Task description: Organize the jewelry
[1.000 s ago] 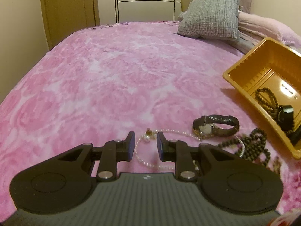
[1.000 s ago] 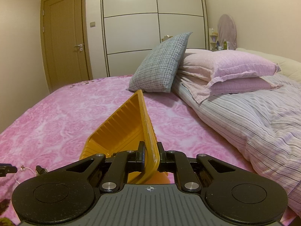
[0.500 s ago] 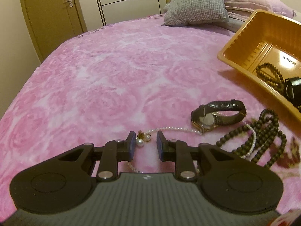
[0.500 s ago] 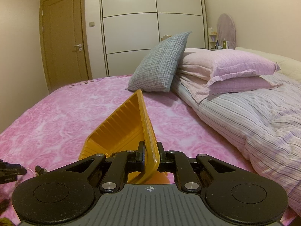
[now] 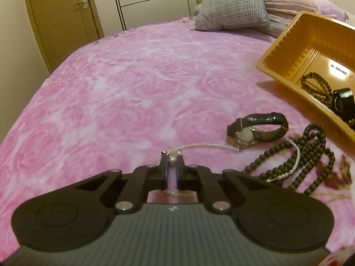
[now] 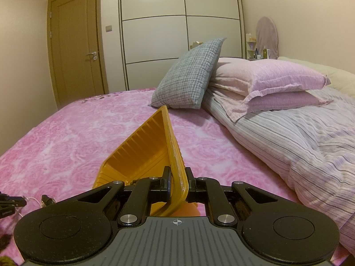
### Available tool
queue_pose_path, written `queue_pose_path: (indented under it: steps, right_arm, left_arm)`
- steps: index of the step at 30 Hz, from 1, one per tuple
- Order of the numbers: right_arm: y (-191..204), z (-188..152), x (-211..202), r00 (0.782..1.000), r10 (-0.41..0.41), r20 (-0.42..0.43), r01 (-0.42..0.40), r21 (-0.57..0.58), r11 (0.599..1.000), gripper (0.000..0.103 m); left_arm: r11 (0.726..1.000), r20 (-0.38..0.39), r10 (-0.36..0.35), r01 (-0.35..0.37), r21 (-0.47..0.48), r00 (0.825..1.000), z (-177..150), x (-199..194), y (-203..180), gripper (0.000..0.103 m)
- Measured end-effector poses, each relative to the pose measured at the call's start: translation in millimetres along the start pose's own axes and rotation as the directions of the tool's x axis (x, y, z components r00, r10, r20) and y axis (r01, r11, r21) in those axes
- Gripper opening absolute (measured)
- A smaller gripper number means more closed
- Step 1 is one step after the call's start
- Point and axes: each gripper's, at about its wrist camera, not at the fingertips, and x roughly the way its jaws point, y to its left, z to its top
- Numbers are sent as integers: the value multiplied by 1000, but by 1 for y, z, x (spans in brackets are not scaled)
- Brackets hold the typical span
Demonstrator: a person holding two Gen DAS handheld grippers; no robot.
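Observation:
A pearl necklace lies on the pink bed cover, and my left gripper is closing its jaws on the end of it, with a larger pearl pinched between the fingertips. To the right of it lie a dark-strapped watch and a string of dark beads. An orange tray is tilted up at the right. Inside it are dark beads and a black watch. My right gripper is shut on the tray's wall and holds that side raised.
A pink rose-patterned bed cover spreads to the left and far side. A grey pillow, pink pillows and a striped duvet lie beyond the tray. A door and a wardrobe stand behind the bed.
My left gripper slid forward over the pearl necklace, rolled slightly, and its jaws came together on a pearl. The right gripper and the tray have not moved.

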Motion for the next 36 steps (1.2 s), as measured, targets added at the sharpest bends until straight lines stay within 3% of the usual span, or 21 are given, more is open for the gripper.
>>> queue_pose_path:
  steps: [9, 17, 27, 36]
  right_arm:
    - [0, 0, 0, 1000, 0, 1, 0, -1, 1000, 11]
    - [1, 0, 0, 1000, -1, 1, 1, -2, 1000, 11]
    - [2, 0, 0, 1000, -1, 2, 1, -2, 1000, 11]
    - [3, 1, 0, 1000, -1, 3, 1, 3, 1000, 11]
  left_arm:
    - [1000, 43, -13, 13, -13, 999, 9, -18, -1, 5]
    - [995, 93, -101, 102, -1, 990, 28, -37, -28, 5]
    - [949, 140, -315, 307, 76, 939, 49, -47, -101, 5]
    - [901, 147, -428, 408, 149, 892, 58, -53, -150, 4]
